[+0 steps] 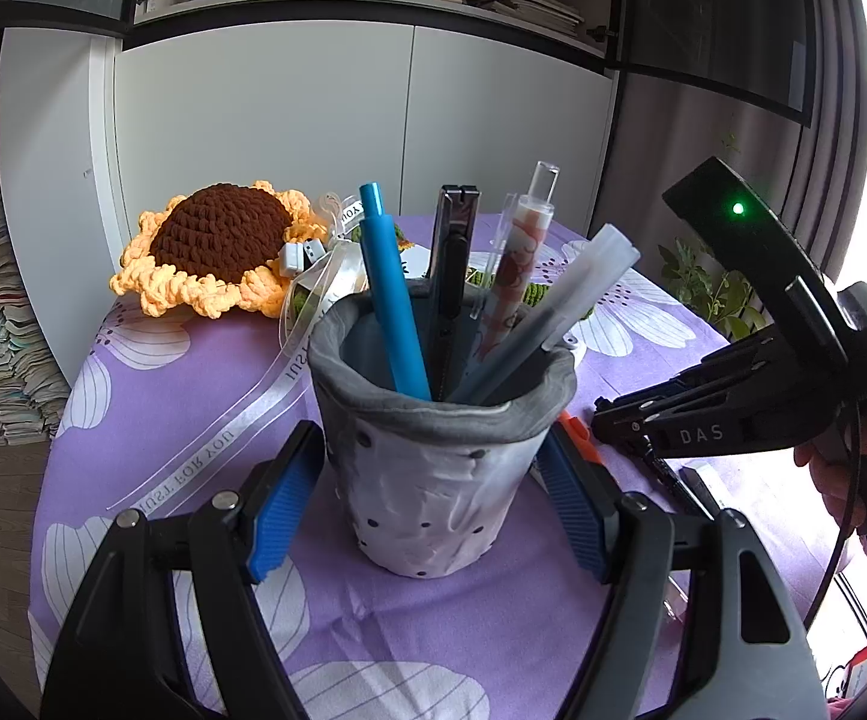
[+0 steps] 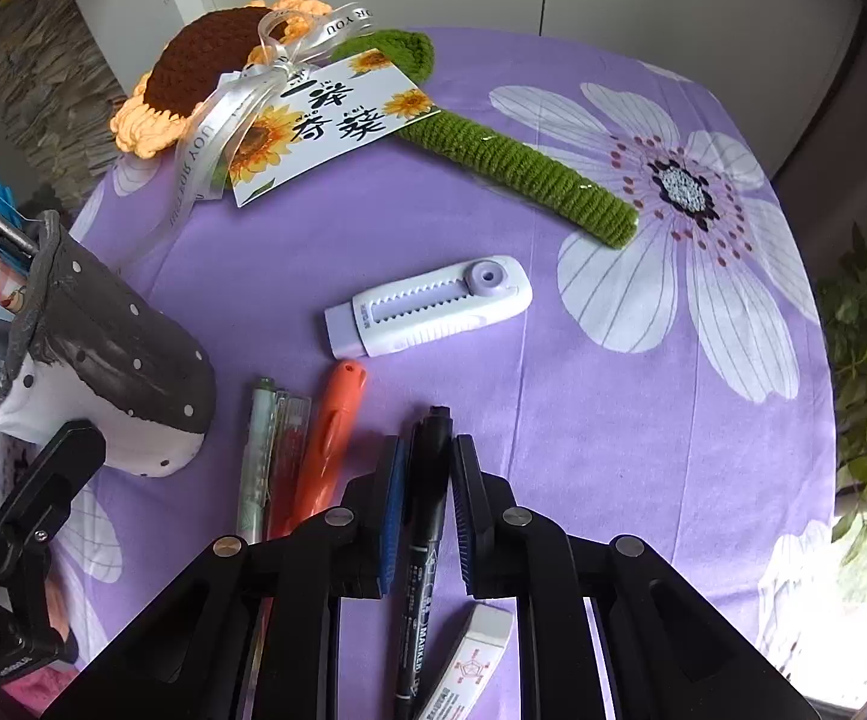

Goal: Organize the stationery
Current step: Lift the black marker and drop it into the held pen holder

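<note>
The right gripper (image 2: 424, 498) has its blue-padded fingers (image 2: 394, 510) set on either side of a black marker (image 2: 427, 516), closed in near the barrel; whether the pads actually press it cannot be told. The marker lies on the purple flowered cloth of the counter (image 2: 553, 396), its cap pointing away from the camera. Just left of it lie an orange pen (image 2: 334, 438) and a clear green-tinted pen (image 2: 262, 456), side by side. A white eraser (image 2: 475, 660) lies beside the marker's lower end. Farther out sits a white and lilac correction-tape case (image 2: 433, 306), and beyond that a crocheted sunflower (image 2: 205, 72) with a green stem, a ribbon and a printed card (image 2: 325, 120).

The left gripper (image 1: 427, 498) has its fingers (image 1: 283, 510) spread wide around a grey, dotted pen cup (image 1: 433, 480), one pad on each side of it; contact with the wall cannot be made out. The cup stands upright on the counter and holds a blue pen (image 1: 391, 300), a black clip-topped pen (image 1: 451, 276), a patterned pen with a clear cap (image 1: 517, 276) and a frosted grey pen (image 1: 553, 312), all leaning against the rim. In the right wrist view the cup sits to the left of the loose pens.
</note>
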The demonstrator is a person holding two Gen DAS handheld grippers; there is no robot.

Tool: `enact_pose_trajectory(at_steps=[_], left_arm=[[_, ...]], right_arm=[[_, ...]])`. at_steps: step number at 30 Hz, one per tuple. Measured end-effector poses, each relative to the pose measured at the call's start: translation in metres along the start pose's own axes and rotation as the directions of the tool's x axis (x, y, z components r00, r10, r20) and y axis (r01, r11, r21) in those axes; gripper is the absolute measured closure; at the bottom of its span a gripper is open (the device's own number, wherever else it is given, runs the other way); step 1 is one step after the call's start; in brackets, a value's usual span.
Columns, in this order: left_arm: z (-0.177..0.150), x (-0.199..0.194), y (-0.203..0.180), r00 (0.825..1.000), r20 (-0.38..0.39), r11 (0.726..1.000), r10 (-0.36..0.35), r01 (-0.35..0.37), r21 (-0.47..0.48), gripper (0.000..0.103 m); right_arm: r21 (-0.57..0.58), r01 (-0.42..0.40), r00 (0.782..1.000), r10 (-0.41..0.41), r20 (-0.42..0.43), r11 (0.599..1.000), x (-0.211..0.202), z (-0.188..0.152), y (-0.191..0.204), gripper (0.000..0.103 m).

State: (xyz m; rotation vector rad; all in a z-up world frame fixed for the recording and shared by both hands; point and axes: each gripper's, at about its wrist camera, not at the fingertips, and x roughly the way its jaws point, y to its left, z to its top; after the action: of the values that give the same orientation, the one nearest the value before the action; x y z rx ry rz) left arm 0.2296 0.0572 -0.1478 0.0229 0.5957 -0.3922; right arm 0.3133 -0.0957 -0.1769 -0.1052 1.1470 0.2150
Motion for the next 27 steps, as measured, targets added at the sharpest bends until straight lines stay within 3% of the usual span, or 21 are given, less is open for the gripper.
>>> enact_pose_trajectory(at_steps=[3, 5, 10, 15, 21, 27], left_arm=[[0.000, 0.000, 0.000, 1.000, 0.000, 1.000, 0.000, 0.000, 0.000, 0.030], [0.000, -0.001, 0.000, 1.000, -0.001, 1.000, -0.001, 0.001, -0.001, 0.030], [-0.001, -0.002, -0.001, 1.000, -0.001, 1.000, 0.000, 0.000, 0.000, 0.030], [-0.001, -0.001, 0.000, 1.000, -0.002, 1.000, -0.001, 0.001, -0.001, 0.030], [0.000, -0.001, 0.000, 1.000, -0.002, 1.000, -0.001, 0.001, -0.001, 0.030], [-0.001, -0.001, 0.000, 1.000, -0.002, 1.000, -0.001, 0.001, -0.001, 0.030]], right_arm=[[-0.025, 0.020, 1.000, -0.020, 0.014, 0.999, 0.000, -0.001, 0.006, 0.089], [-0.003, -0.014, 1.000, 0.014, 0.018, 1.000, -0.003, -0.003, 0.004, 0.089], [0.035, -0.077, 0.991, 0.072, 0.111, 0.996, -0.038, -0.010, -0.004, 0.089], [0.029, -0.117, 0.966, 0.107, 0.234, 0.993, -0.088, -0.018, -0.002, 0.089], [-0.033, -0.151, 0.902, 0.152, 0.404, 0.988, -0.152, -0.025, 0.016, 0.089], [-0.134, -0.202, 0.799, 0.243, 0.550, 0.970, -0.211, -0.019, 0.041, 0.089]])
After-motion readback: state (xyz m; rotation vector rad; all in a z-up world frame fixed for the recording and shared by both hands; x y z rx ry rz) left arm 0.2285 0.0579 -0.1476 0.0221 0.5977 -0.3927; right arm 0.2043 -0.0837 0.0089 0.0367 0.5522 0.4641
